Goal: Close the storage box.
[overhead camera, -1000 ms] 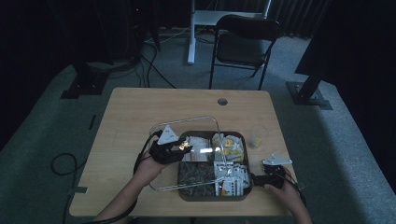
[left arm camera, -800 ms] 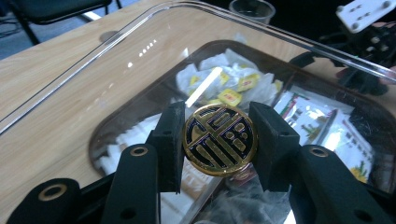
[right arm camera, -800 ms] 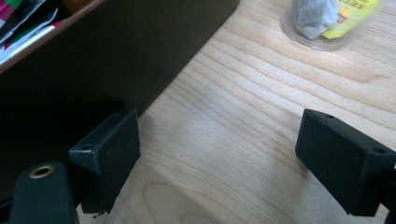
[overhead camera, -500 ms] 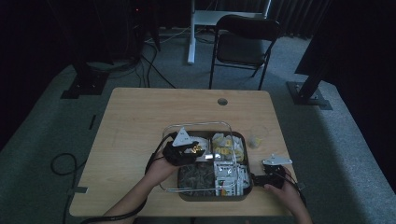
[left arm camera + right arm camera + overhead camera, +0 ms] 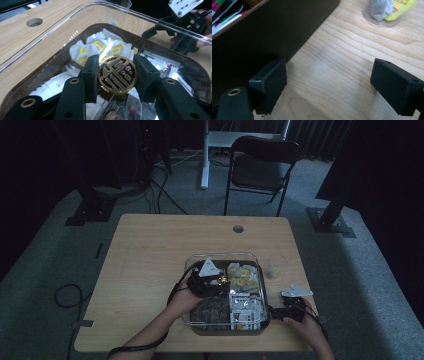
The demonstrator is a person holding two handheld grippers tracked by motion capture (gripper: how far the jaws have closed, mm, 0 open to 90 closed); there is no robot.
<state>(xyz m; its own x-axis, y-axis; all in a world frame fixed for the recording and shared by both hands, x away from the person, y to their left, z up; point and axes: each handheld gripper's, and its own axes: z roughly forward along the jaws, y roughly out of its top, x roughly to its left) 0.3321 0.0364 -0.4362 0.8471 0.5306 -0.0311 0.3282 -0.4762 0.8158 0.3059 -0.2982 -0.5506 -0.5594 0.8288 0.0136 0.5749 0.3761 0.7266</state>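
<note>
Transfer step in hand: your left gripper (image 5: 117,75) is clamped on the gold-and-black disc (image 5: 117,74), carried above the dark compartmented box (image 5: 265,320) and its tea packets (image 5: 100,47), under the raised clear lid (image 5: 75,25). Next move likely calls for choosing a compartment, lowering, then releasing. Your right gripper (image 5: 328,82) rests on the table (image 5: 342,62) beside the box, jaws apart and empty.
</note>
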